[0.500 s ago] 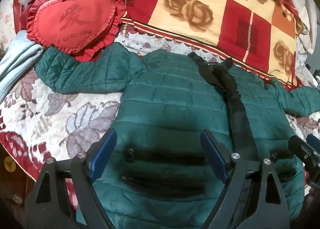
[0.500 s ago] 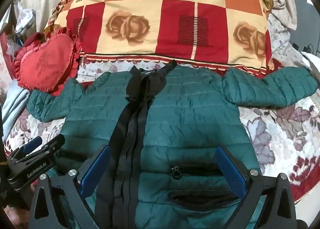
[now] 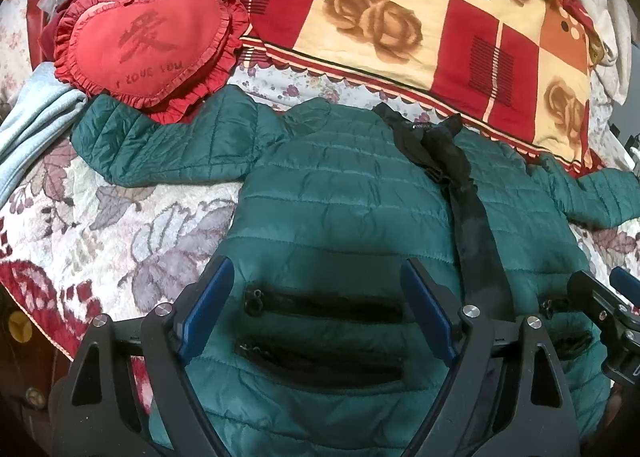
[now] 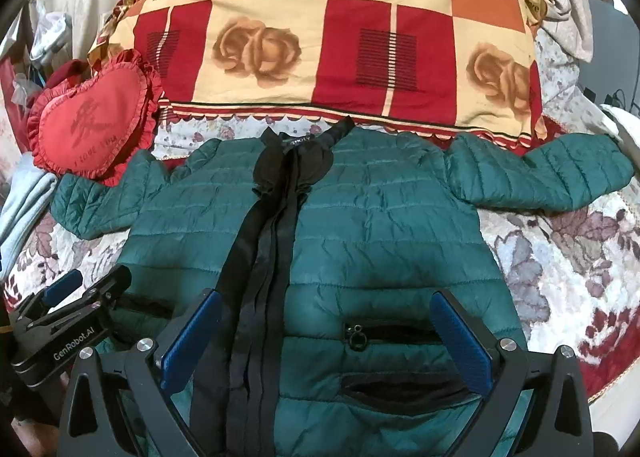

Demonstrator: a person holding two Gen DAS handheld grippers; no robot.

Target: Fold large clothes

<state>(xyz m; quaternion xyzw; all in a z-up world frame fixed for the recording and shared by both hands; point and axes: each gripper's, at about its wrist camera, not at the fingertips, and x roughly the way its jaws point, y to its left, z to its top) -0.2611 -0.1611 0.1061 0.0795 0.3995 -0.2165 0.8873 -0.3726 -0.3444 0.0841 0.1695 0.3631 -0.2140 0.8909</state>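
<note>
Both grippers, left (image 3: 316, 313) & right (image 4: 326, 341), are hovering jaws apart over the green jacket (image 4: 360, 225) hem w/ nothing clamped, prob needing a sleeve grab next.

Bed (image 4: 560, 269) is covered w/ floral quilt in cream, grey, red. Checked rose pillow (image 4: 320, 57) is laid across the far side, red heart cushion (image 3: 148, 45) at its left. Pale cloth (image 3: 28, 129) is bunched at left edge.
</note>
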